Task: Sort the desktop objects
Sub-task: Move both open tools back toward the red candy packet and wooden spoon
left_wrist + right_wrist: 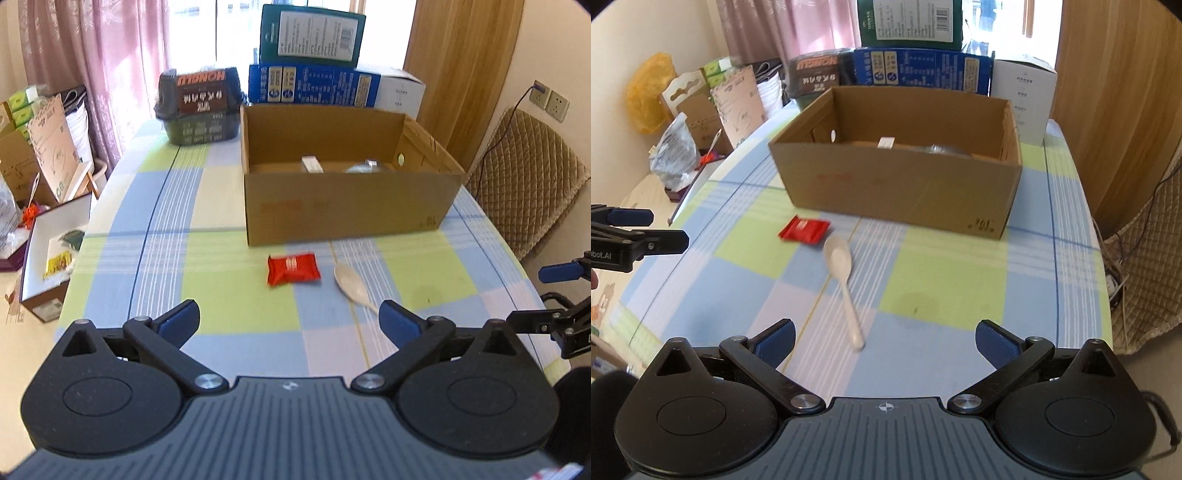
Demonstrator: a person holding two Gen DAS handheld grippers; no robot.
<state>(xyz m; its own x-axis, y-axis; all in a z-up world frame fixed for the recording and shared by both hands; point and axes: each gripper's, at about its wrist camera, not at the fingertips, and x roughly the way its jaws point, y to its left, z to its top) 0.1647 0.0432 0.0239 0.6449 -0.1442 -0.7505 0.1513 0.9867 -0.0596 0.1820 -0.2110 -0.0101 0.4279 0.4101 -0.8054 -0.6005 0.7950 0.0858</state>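
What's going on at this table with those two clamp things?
A person is tidying the table with a hand-held gripper in each hand. Both the left gripper and right gripper are open and empty. A red packet and white spoon lie on the tablecloth before the cardboard box, which already holds some items.

on the desk (122, 258) an open cardboard box (343, 210) stands toward the far side, with a small carton (312, 164) and a rounded item (365, 167) inside it. before the box lie a snack packet (293, 268) and, just to its right, a spoon (351, 286), bowl toward the box and handle toward the near edge. behind the box sits a flat carton (314, 86) with another box (312, 35) stacked on it; a basket (199, 107) stands left of these. left of the desk, lower down, are several cartons (48, 147). a chair (528, 181) stands to the right.
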